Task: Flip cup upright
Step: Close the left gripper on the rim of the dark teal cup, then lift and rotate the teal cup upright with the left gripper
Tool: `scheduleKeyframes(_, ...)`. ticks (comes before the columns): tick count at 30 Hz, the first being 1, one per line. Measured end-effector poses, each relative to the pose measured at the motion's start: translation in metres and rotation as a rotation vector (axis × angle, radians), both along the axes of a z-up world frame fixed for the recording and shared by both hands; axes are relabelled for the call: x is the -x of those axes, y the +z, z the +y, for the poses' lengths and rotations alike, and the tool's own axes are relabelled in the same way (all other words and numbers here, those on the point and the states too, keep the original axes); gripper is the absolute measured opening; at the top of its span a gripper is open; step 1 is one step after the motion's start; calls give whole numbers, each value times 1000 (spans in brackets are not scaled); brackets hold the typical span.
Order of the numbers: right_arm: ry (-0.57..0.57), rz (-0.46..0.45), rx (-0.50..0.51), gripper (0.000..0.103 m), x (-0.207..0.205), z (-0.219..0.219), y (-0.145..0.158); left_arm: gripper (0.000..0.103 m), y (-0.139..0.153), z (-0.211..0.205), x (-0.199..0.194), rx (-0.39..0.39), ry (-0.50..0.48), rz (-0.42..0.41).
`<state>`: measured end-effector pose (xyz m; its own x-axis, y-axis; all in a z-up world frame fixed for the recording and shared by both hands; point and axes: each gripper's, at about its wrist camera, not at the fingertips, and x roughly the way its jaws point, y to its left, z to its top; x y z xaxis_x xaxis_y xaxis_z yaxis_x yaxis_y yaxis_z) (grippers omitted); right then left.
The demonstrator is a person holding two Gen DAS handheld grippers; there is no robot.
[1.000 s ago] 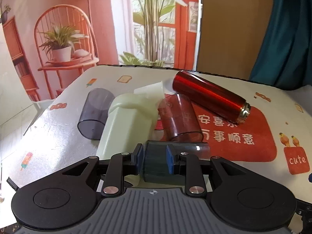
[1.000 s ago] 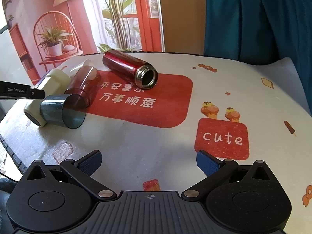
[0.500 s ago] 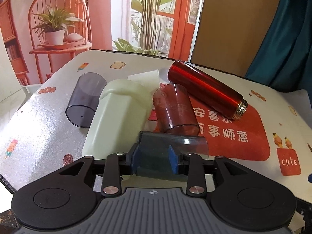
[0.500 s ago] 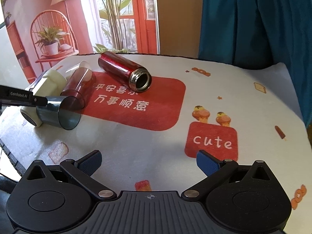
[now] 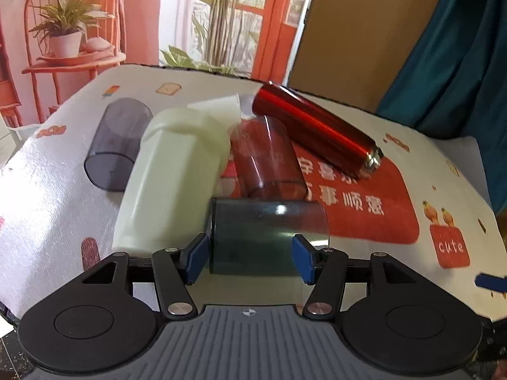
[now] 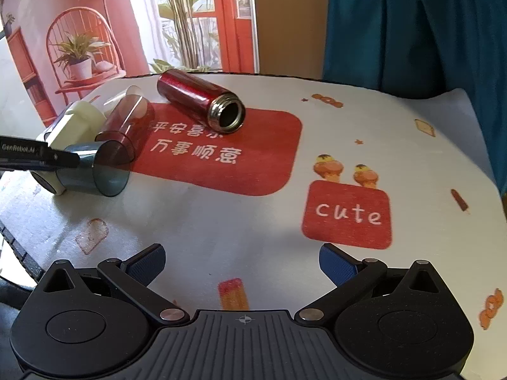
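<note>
A dark green see-through cup (image 5: 263,237) lies on its side on the table, mouth to the right. It sits between the blue pads of my left gripper (image 5: 250,258), whose jaws stand apart with small gaps to the cup's ends. The right wrist view shows the same cup (image 6: 95,174) at the far left with the left gripper's arm (image 6: 35,156) over it. My right gripper (image 6: 242,261) is open and empty over bare tablecloth near the front edge.
Lying on their sides behind the green cup: a cream bottle (image 5: 171,174), a red see-through cup (image 5: 269,161), a red metal flask (image 5: 317,133), a grey see-through cup (image 5: 117,145) and a white cup (image 5: 218,107). The table edge runs close at the left.
My left gripper's jaws have opened from a tight grip on the green cup to a wide stance around it. The left view has tilted and moved in. The right gripper has barely moved.
</note>
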<state>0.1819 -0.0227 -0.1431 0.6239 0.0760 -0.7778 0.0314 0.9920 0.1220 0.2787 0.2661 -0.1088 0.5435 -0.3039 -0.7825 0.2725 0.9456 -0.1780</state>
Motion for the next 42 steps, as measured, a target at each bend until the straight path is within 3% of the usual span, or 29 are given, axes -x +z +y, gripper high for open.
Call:
scheduleKeyframes(9,5,25,-48,103,-9,-2,-11,61,-3,-14,31,20,-77,71)
scheduleKeyframes(13,-1,28,-69,103,-9,-5,-13,61,16,-15,35,-77,-115,-15)
scheduleKeyframes(17,-21,28,-89,103,-10,-11,-15,73,33,-22,20,-187,-205,-110)
scheduleKeyframes(24,-43,14,-88,103,-7,-16,-11,73,12,-37,-10,-142,-364,-31)
scheduleKeyframes(30,-56,22,-99,103,-8,-18,-13,73,4,-36,9,-114,-364,-5)
scheduleKeyframes(36,-33,20,-93,103,-6,-12,-12,71,-2,-39,22,-185,-331,0)
scheduleKeyframes(38,-37,20,-97,103,-6,-13,-12,66,-3,-35,23,-192,-287,12)
scheduleKeyframes(42,-49,19,-106,103,-6,-17,-12,65,-2,-30,24,-127,-186,61)
